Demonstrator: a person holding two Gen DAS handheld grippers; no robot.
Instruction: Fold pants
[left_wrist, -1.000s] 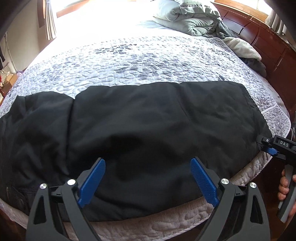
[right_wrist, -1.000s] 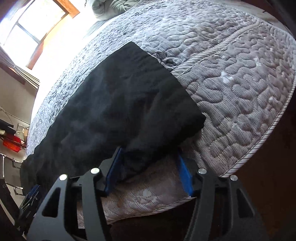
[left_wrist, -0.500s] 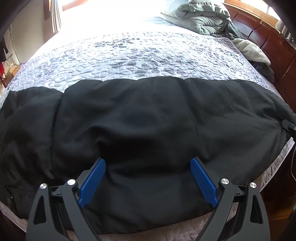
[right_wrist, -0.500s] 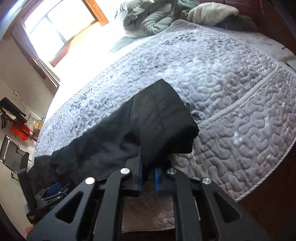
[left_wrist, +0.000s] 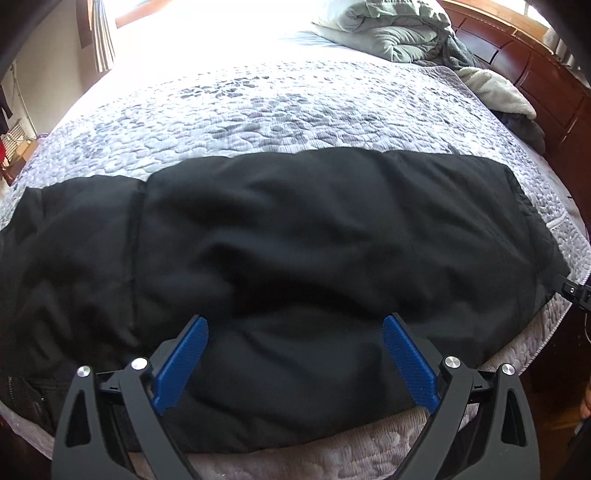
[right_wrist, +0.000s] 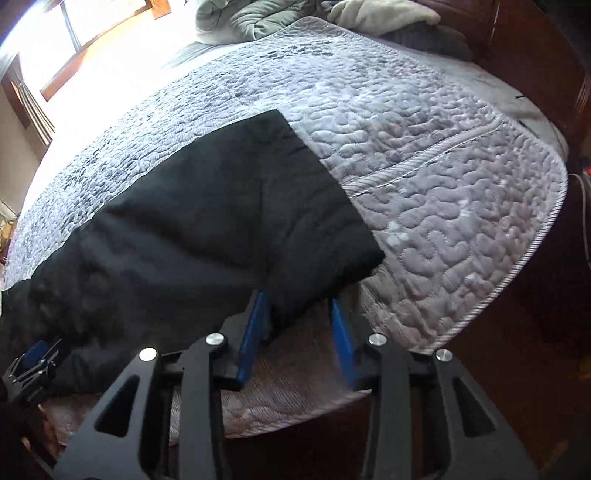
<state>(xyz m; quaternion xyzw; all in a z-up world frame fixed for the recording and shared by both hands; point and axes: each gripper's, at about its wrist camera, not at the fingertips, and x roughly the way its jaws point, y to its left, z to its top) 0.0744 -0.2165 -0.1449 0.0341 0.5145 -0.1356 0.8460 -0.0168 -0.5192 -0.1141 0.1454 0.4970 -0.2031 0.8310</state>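
Since a moment ago the right gripper (right_wrist: 300, 334) has pinched shut on the hem corner, risen a little, and its jaws are now opening again; black cloth hangs between the blue pads (right_wrist: 255, 334), though neither clearly presses on it. Left gripper (left_wrist: 295, 363) has hardly shifted.

Left side: left gripper jaws stand wide, hovering over the near edge of the black, soft-woven pants (left_wrist: 295, 251), holding nothing. Pads straddle cloth without touching it, as far as can be told.

Pants: laid flat along the near edge of the bed on the pale grey quilted bedspread (left_wrist: 280, 110), long axis running left to right across the left view. A vertical seam or fold line shows toward the left end; the waist end seems to be there, dark and hard to read. Cloth matte, lightly rumpled, with shallow creases at the middle. The right end is squared off, likely the leg hems.

Right side: the hem corner lies directly ahead of the right gripper, just at its fingertips, the near edge drooping over the mattress side. The right hand is the nearer one to this end; the left sits nearer mid-length.

Judgement: the coming fold probably carries the hem end leftward along the long axis, so the right gripper's hold on that corner matters most. It looks loose now.

Far off: rumpled grey-green comforter (left_wrist: 388, 33), dark wooden headboard (left_wrist: 546, 81).
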